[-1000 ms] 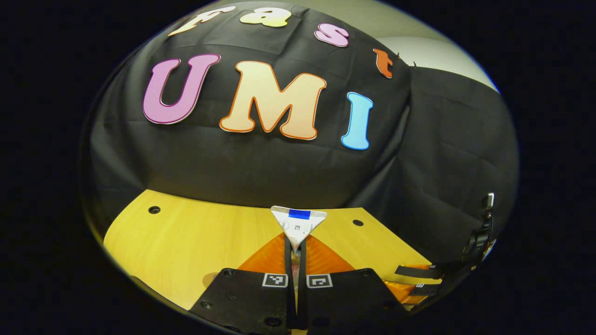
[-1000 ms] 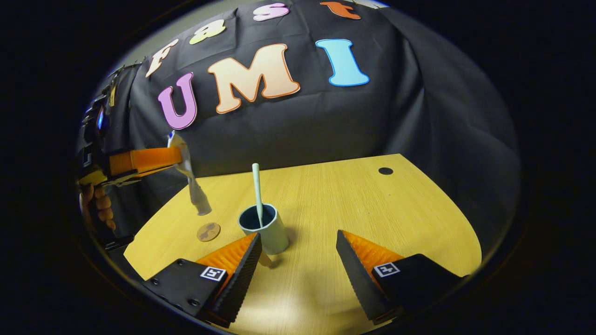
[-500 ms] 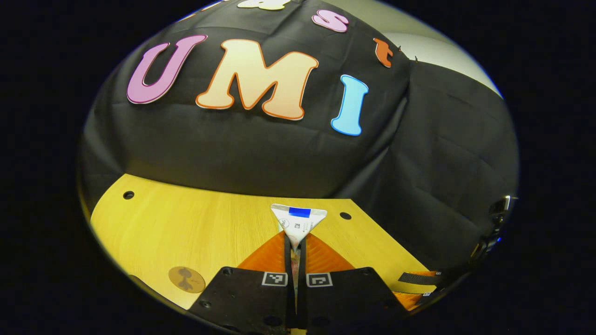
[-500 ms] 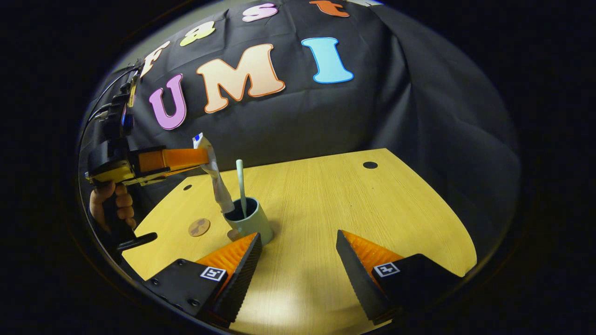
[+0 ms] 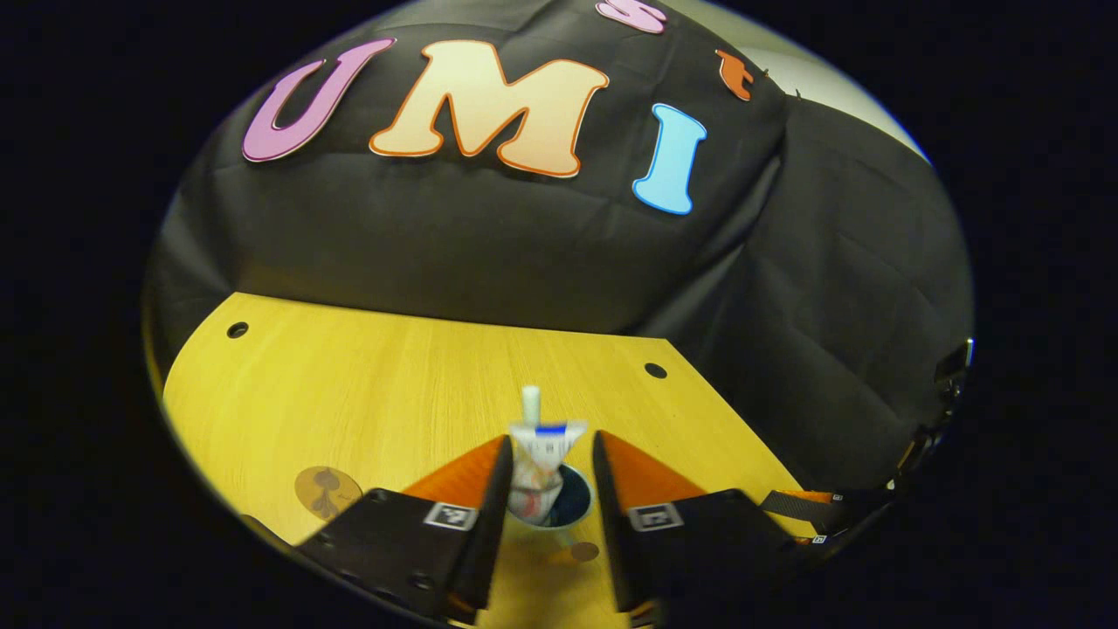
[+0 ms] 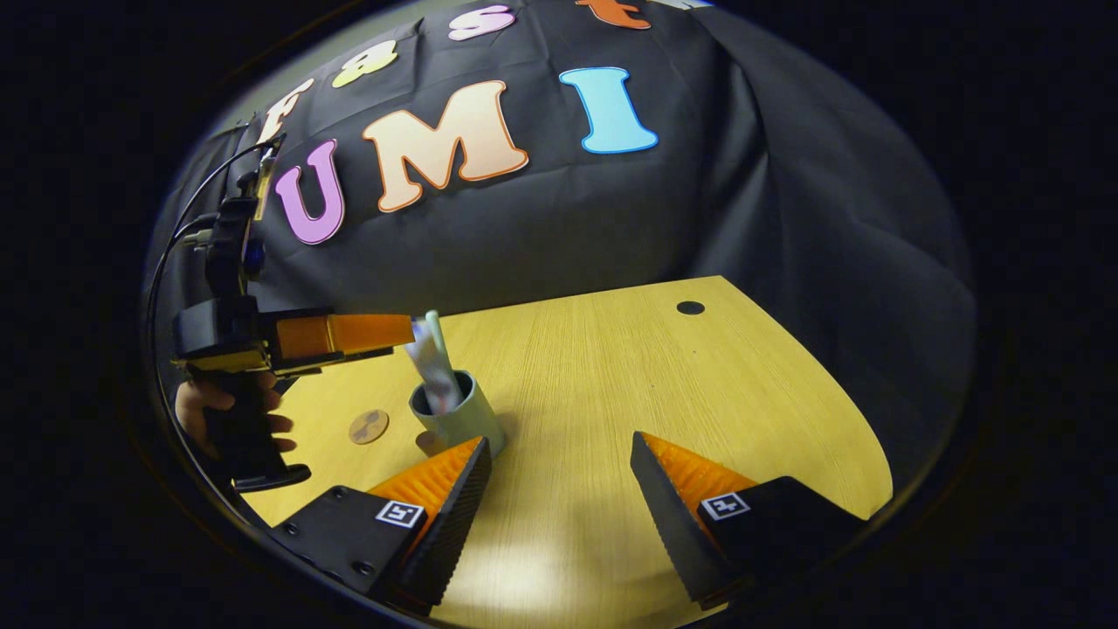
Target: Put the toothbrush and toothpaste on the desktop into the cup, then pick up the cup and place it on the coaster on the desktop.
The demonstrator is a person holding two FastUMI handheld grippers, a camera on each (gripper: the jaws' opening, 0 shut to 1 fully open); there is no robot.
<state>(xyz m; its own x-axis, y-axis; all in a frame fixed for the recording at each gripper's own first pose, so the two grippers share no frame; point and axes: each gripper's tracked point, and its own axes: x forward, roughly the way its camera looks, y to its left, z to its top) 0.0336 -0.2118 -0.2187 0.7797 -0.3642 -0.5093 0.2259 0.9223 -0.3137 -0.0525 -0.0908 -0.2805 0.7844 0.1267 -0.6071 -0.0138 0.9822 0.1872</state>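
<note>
**Two items seen in the cup; cup not on the coaster**

Two grippers are recorded. In the left gripper view, the left gripper [image 5: 543,454] is seen with its fingers parted to a narrow gap, directly above the cup [image 5: 563,507]. The tube of toothpaste [image 5: 537,467] stands between the fingers with its lower end inside the cup; the picture is blurred there, and contact between fingers and tube cannot be confirmed. The toothbrush [image 5: 530,404] handle rises just behind the tube.

In the right gripper view, the right gripper [image 6: 559,476] is held wide apart, with nothing between its fingers, low over the near part of the desk [image 6: 699,393]. The cup [image 6: 458,419] stands on the desk toward its left side, just beyond the left finger of this gripper. The toothpaste [image 6: 432,367] and toothbrush [image 6: 433,336] are both seen leaning in it. The left gripper [image 6: 397,332] is noted level with the top of the tube, held by a hand [image 6: 205,411] near the left edge.

The coaster [image 6: 369,426] lies flat on the desk just to the left of the cup, apart from it. It is also seen near the left edge in the left gripper view [image 5: 327,491].
</note>
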